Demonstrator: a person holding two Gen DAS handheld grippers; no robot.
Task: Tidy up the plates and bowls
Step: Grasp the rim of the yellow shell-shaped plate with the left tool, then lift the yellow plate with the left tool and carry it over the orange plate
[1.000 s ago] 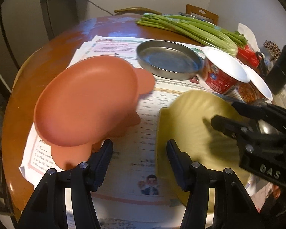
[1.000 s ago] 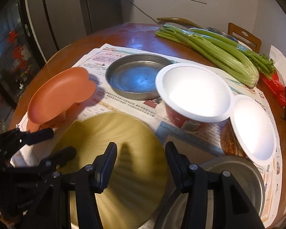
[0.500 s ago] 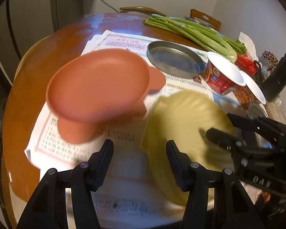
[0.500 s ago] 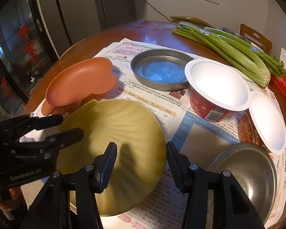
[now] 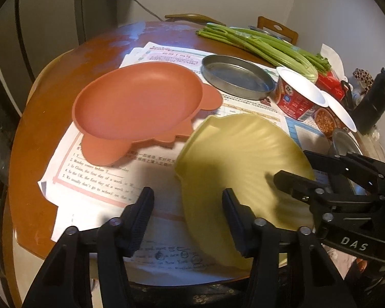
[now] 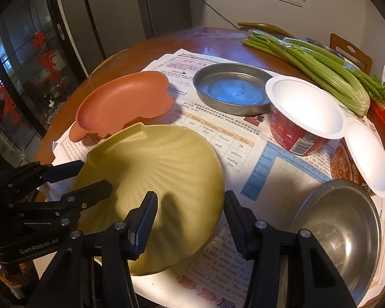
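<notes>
The right gripper points down over the yellow plate. Its jaws stand a little apart. The ribs of the plate run together just between its fingers, and the plate is tilted and lifted off the papers, with a shadow under its left edge. The pads are hidden where they meet the plate, but the plate hangs on this gripper, so the jaws are clamped on it.

The left gripper is at the left side of the same plate. Its jaws have just been closing. The left rim of the plate lies between them, but bare paper shows between the left finger and the rim, so they do not hold it. In the right wrist view, one of its fingers lies over the plate and the other ends at the rim.

The orange plate rests on the papers just behind the yellow one, near the left edge of the table. To its right is a flat metal pan, then a red cup with a white lid. A metal bowl stands to the right of the right gripper. Celery lies at the far side.
</notes>
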